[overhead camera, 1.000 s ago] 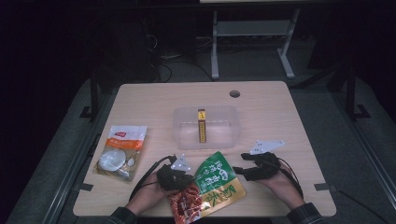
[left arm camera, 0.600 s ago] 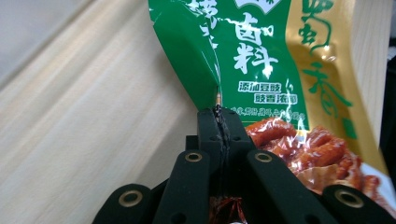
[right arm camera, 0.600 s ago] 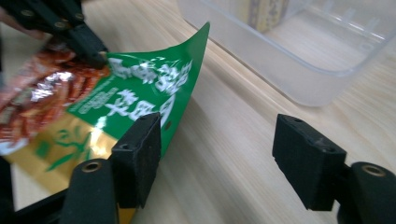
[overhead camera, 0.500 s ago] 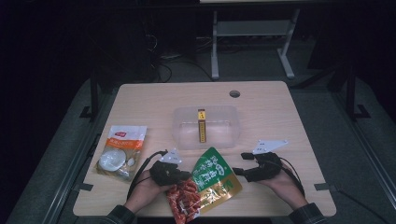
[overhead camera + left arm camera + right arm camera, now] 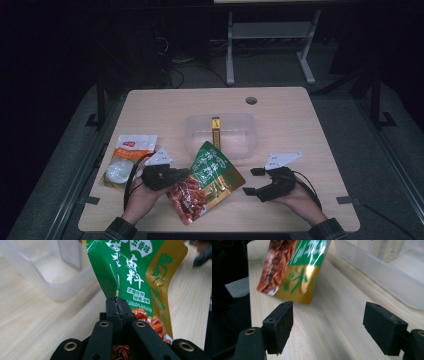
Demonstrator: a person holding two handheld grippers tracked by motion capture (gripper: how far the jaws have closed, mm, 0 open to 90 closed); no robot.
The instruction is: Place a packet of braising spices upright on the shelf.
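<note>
Two tongs over the worktop (image 5: 300,115), green snack pouch (image 5: 207,180) pinched at its edge by left tongs (image 5: 117,302), lifted beside clear plastic tub (image 5: 220,135), right tongs (image 5: 328,325) spread, just opened wider, nothing held.

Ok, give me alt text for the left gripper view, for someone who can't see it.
The left gripper, jaws shut, pinches the edge of a green and gold snack packet above a pale wooden table. A clear plastic container sits behind on the left.
</note>
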